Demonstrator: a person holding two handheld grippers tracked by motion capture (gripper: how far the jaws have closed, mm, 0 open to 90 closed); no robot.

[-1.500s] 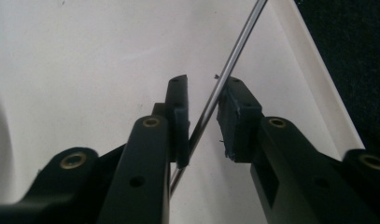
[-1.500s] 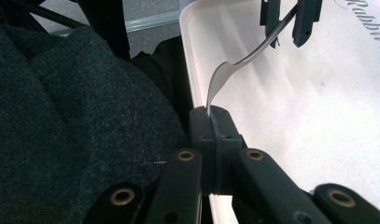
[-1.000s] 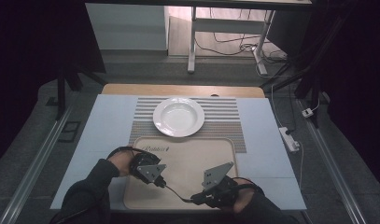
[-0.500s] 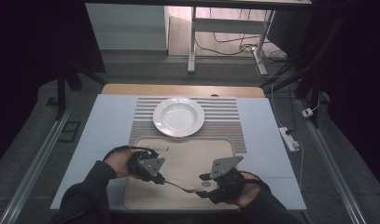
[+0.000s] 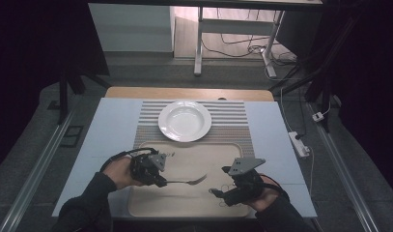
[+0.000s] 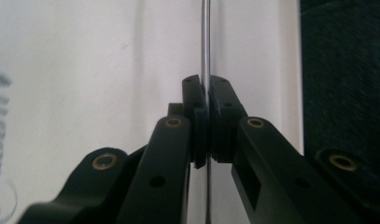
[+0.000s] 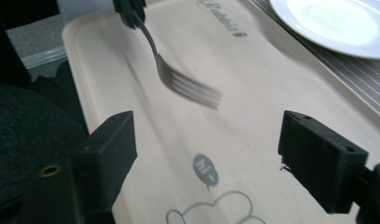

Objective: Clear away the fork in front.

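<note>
left gripper (image 5: 161, 180) fingers clamped, right gripper (image 5: 216, 193) fingers just opening

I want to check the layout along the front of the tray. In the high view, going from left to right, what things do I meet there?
left gripper shut on the handle → fork, tines toward the right → right gripper, fingers apart with nothing between them, all over the beige tray.

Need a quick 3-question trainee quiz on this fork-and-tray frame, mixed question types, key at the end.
1. True or false: the left hand-held gripper is shut on the fork handle.
2. The right hand-held gripper has its jaws: A) clamped on the fork, B) open with nothing between, C) gripping the plate.
3. What surface lies under the fork?

Key: 1 true; 2 B; 3 the beige tray.
</note>
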